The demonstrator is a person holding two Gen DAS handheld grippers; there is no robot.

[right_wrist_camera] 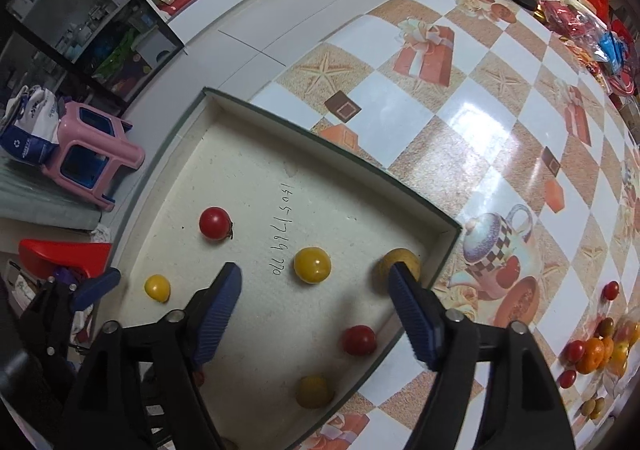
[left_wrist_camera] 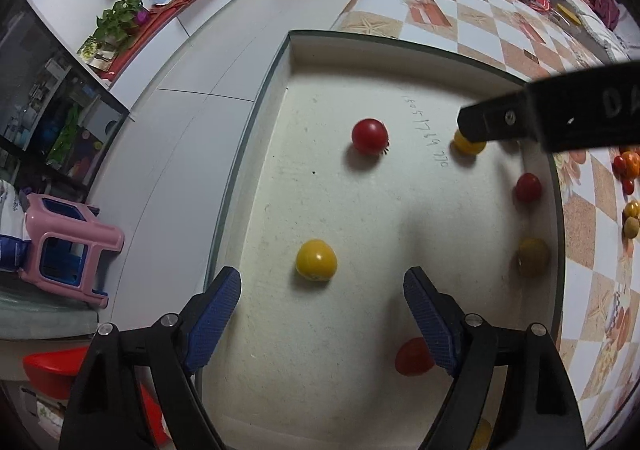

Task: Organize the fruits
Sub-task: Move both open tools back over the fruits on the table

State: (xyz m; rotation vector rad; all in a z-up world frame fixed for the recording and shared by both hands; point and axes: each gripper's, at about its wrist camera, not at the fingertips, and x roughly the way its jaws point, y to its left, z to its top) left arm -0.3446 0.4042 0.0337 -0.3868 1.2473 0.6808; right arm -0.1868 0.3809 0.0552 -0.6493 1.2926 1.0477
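Blue-padded left tongs [left_wrist_camera: 322,300]: we hold them spread wide, gripping nothing, above the shallow cream cardboard box tray [left_wrist_camera: 296,50].
Right tongs [right_wrist_camera: 316,300]: likewise released and empty.
Small round yellow tomato [left_wrist_camera: 316,260]: lying loose just ahead of our left pads.
Red cherry tomato [left_wrist_camera: 370,136]: farther in.
Checkered tabletop [right_wrist_camera: 460,122]: more fruit piled at its right edge.
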